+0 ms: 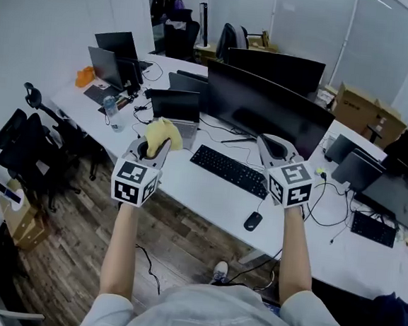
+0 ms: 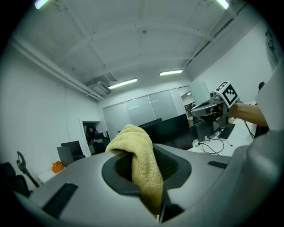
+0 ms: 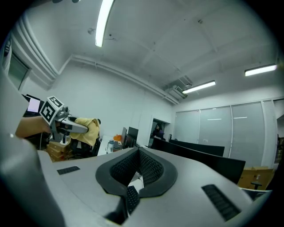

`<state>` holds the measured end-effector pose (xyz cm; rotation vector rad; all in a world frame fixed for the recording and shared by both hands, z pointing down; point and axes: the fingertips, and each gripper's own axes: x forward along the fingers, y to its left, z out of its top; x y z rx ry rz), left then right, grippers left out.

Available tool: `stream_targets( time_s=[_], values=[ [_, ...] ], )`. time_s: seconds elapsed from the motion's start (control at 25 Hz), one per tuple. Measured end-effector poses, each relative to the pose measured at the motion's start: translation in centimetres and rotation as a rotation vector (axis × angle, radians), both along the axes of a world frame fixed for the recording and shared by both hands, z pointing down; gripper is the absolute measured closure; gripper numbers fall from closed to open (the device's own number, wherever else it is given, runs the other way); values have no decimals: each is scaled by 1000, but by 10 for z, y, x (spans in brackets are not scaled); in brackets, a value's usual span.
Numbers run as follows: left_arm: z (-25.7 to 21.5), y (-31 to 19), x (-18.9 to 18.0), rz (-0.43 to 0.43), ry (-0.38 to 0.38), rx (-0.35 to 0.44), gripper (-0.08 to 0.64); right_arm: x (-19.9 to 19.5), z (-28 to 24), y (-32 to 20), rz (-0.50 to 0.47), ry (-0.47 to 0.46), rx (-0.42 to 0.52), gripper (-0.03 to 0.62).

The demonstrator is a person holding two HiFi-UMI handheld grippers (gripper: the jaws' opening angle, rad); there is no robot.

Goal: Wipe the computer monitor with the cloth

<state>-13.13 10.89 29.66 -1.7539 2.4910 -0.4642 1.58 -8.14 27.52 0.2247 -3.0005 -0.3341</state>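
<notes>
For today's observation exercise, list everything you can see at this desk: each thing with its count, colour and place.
curved monitor: one, black, mid-desk
second monitor: one, black, behind the first
keyboard: one, black, in front of the curved monitor
mouse: one, black, near the desk's front edge
laptop: one, dark, left of the curved monitor
bottle: one, clear, desk's left part
cardboard boxes: two, brown, far right
chair: one, black, left of the desk
desk: one, white
cloth: one, yellow, clamped in the left gripper
left gripper: grey, shut on the cloth
right gripper: grey, shut, empty
</notes>
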Motion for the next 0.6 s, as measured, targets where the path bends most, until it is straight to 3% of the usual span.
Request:
stream_targets(
  time_s=[0.6],
  values=[
    [2, -106, -69, -52, -5, -30, 480, -74, 2, -110, -59, -4, -1, 566]
  ],
)
